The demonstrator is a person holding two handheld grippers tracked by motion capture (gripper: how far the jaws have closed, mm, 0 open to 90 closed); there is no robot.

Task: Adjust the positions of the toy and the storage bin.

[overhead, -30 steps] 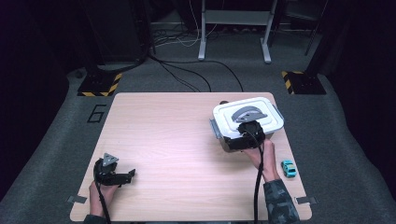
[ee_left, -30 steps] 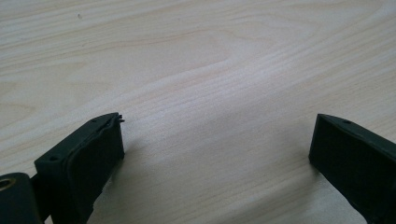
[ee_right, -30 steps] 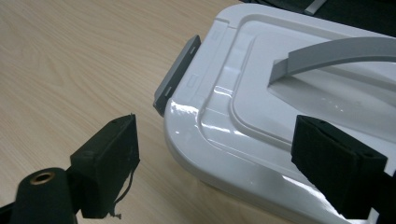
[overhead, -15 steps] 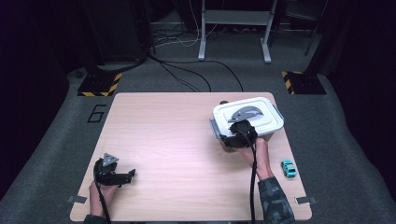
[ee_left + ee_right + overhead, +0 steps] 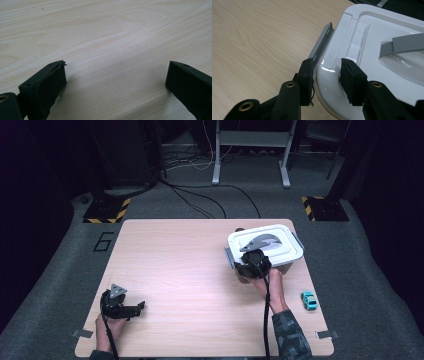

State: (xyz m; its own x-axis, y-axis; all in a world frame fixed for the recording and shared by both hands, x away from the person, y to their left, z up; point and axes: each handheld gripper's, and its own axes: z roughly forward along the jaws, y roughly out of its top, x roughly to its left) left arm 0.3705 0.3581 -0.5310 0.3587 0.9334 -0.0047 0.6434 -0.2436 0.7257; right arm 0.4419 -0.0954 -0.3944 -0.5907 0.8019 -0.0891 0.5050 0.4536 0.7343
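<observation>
Two grippers are at work on the pale wooden table (image 5: 200, 270), one in each of the person's hands. The right gripper (image 5: 327, 75) is over at the far right part of the tabletop, at the near left corner of a plastic box with a white lid (image 5: 267, 245). Its jaws have just been closing, and in the right gripper view they now pinch the rounded corner of that lid (image 5: 367, 50): one black jaw sits outside the rim, right against the end of the grey side latch (image 5: 322, 41), while the other presses down on the lid's top surface. The lid lies flat on the box, and its grey handle (image 5: 261, 240) arches across the middle, just beyond the gripper.

Down at the near left corner of the table, the left gripper (image 5: 131, 308) lies low over the wood, well apart from the box. Its jaws stand wide open with bare tabletop between them, as the left gripper view (image 5: 116, 77) shows, and nothing is in their grasp.

A small turquoise toy car (image 5: 308, 300) sits near the table's right edge, just beside the person's right forearm and closer to the person than the box.
</observation>
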